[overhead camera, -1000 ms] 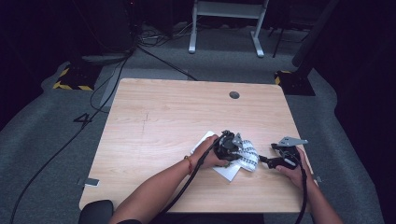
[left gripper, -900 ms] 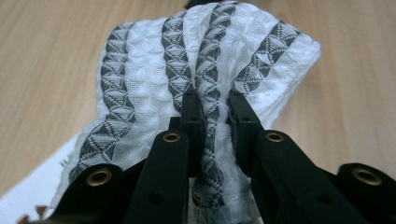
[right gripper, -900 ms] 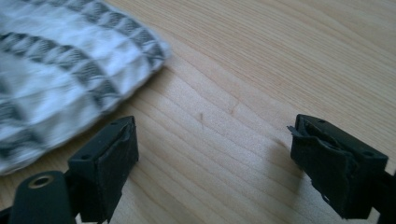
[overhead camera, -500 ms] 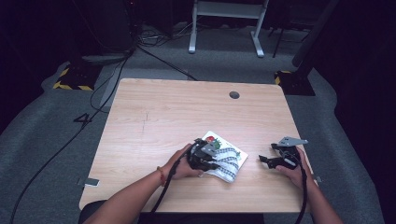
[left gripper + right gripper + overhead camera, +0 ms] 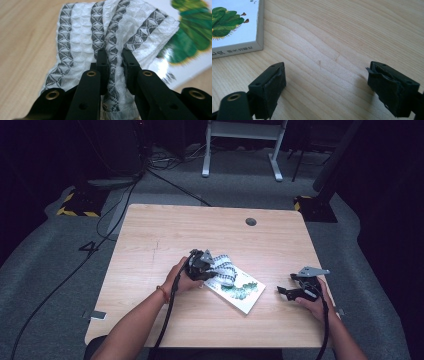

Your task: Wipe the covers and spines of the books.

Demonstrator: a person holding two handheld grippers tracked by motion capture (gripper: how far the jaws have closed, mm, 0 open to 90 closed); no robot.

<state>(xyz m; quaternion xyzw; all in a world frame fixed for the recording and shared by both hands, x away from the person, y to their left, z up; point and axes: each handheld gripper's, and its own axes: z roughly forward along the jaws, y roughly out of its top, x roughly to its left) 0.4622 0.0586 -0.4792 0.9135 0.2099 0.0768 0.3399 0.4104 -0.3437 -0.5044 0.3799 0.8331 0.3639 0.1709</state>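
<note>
The left tongs (image 5: 115,62) are clamping a fold of the striped cloth (image 5: 82,37), likely lifting it off the book (image 5: 239,290). The right tongs (image 5: 327,87) are resting apart on the bench (image 5: 165,235), waiting.

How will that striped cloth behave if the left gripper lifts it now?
Probably floppy: the striped cloth bunches in folds between the left gripper fingers, so it would likely drape. Its waffle weave looks grippy, so slipping seems unlikely. It looks light; the book should stay put.

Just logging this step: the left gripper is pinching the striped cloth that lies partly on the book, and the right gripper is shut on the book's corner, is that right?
Not quite. The right gripper is open, its jaws wide apart over bare table, clear of the book; the right gripper view shows it. The left gripper does pinch the striped cloth lying partly on the book.
</note>
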